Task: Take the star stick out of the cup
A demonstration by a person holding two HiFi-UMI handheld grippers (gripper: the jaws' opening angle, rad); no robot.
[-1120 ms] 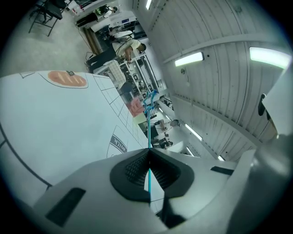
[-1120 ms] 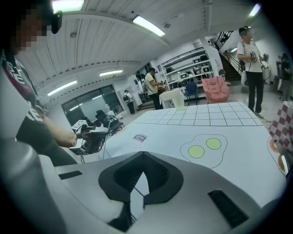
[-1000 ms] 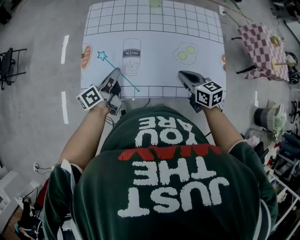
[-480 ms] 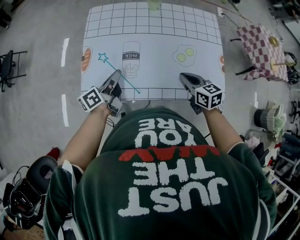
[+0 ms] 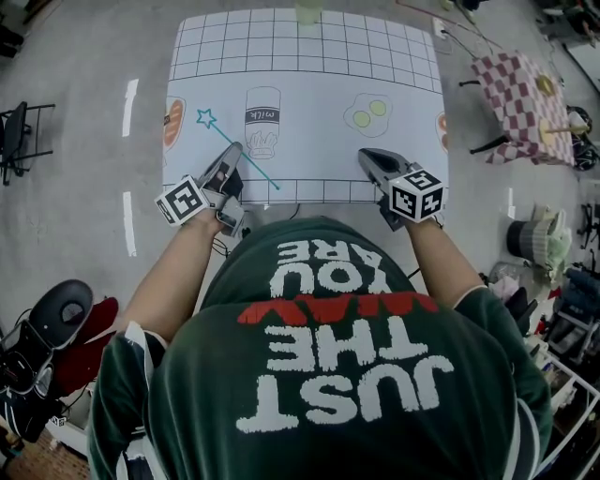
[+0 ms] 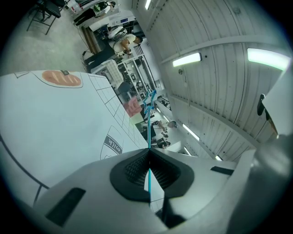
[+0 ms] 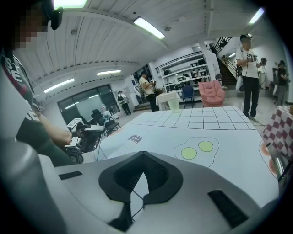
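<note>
item: star stick (image 5: 262, 172), clear of cup (image 5: 309, 9), over worktop (image 5: 403, 112).
left gripper (image 5: 232, 148): fingers clamped mid-shaft.
right gripper (image 5: 367, 155): fingers together, empty.
risk: thin shaft may pivot or slip in the narrow pinch.

dk green tee (image 5: 337, 333) w/ white print + red band, grey left tongs (image 5: 233, 147), grey right tongs (image 5: 364, 154), b&w marker cubes (image 5: 181, 200) (image 5: 416, 195)

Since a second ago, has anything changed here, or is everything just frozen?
A dark rounded object has come into view on the floor at the person's left. Otherwise nothing visibly changed: the left gripper stays shut on the star stick over the table, and the right gripper stays shut and empty.
</note>
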